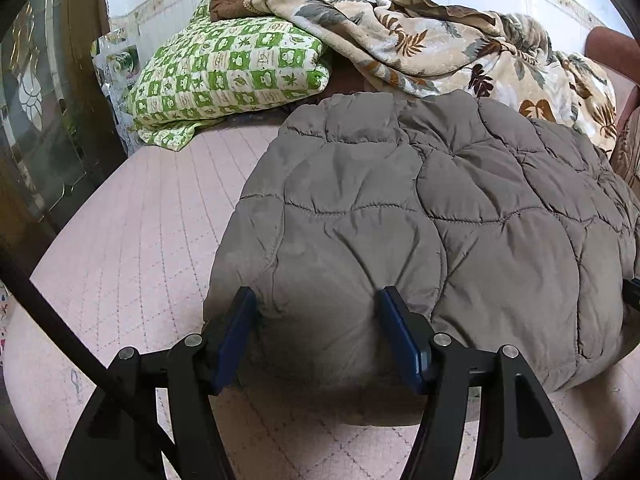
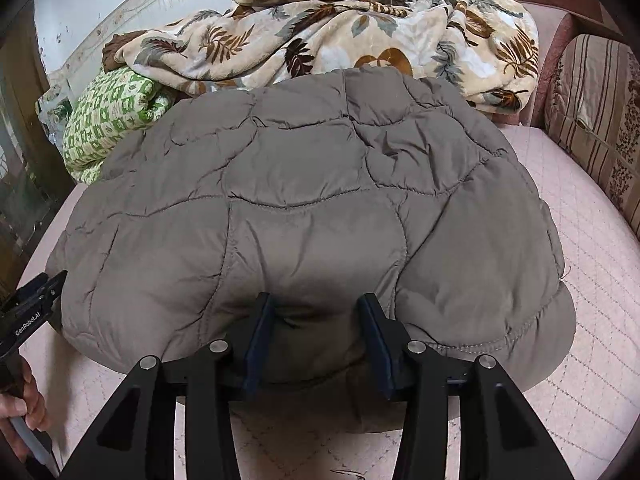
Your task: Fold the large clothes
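Note:
A grey-brown quilted puffer jacket (image 1: 440, 200) lies folded into a thick bundle on the pink quilted bed cover (image 1: 140, 240). My left gripper (image 1: 317, 296) grips the bundle's near left edge, its blue pads pressing into the padding so creases fan out from them. My right gripper (image 2: 317, 300) holds the near right edge of the jacket (image 2: 312, 168) the same way, with puffy fabric bunched between its pads. The left gripper (image 2: 36, 292) also shows at the far left of the right wrist view, with a hand (image 2: 24, 400) on its handle.
A green-checked folded quilt (image 1: 228, 68) and a crumpled leaf-print blanket (image 1: 440, 40) lie behind the jacket against the wall. A striped cushion (image 2: 600, 120) lines the right side. A glass-fronted wooden cabinet (image 1: 40, 120) stands left of the bed. Bare pink cover (image 2: 592, 280) lies right of the jacket.

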